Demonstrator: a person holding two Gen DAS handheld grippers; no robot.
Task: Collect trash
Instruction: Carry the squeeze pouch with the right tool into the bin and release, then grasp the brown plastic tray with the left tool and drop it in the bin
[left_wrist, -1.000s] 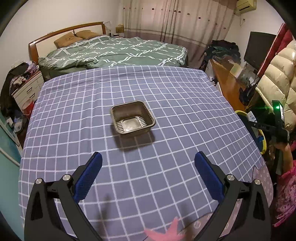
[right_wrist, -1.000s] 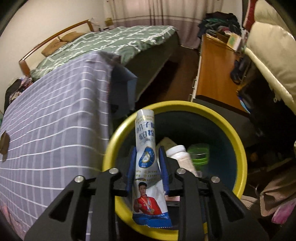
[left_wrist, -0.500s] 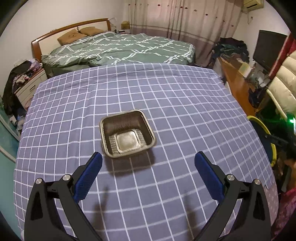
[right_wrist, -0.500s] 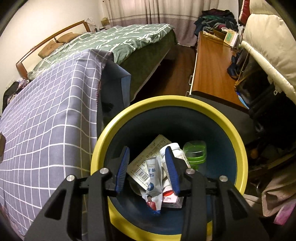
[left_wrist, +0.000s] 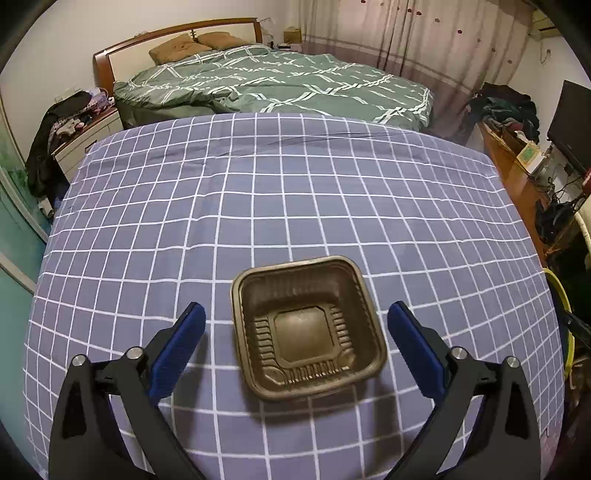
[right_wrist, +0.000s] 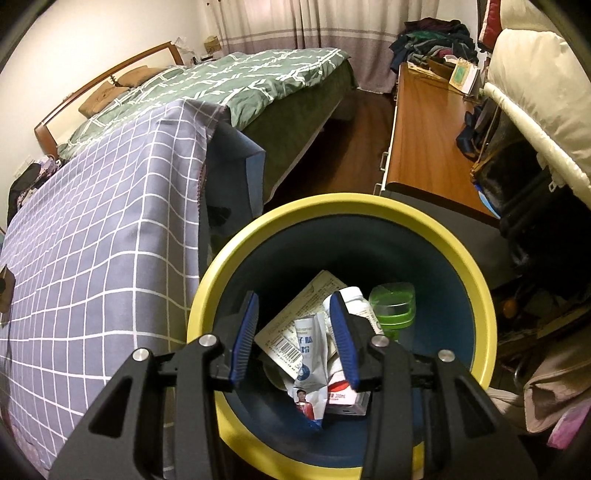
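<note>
A brown square plastic tray (left_wrist: 306, 328) lies open side up on the purple checked tablecloth (left_wrist: 258, 206). My left gripper (left_wrist: 295, 332) is open wide, its blue pads on either side of the tray, not touching it. My right gripper (right_wrist: 295, 332) is open and empty, held over the yellow-rimmed dark blue bin (right_wrist: 476, 288). In the bin lie a white and blue drink pouch (right_wrist: 308, 365), a flat carton (right_wrist: 295, 325), a white bottle (right_wrist: 354, 299) and a green cup (right_wrist: 393, 302).
The bin stands on the floor by the table's right edge; its rim shows in the left wrist view (left_wrist: 561, 306). A green-covered bed (left_wrist: 280, 85) lies beyond the table. A wooden desk (right_wrist: 424, 133) and piled clothes (right_wrist: 436, 37) are on the right.
My right gripper opened and the drink pouch dropped into the bin. My left gripper moved forward until the brown tray came between its open fingers.
</note>
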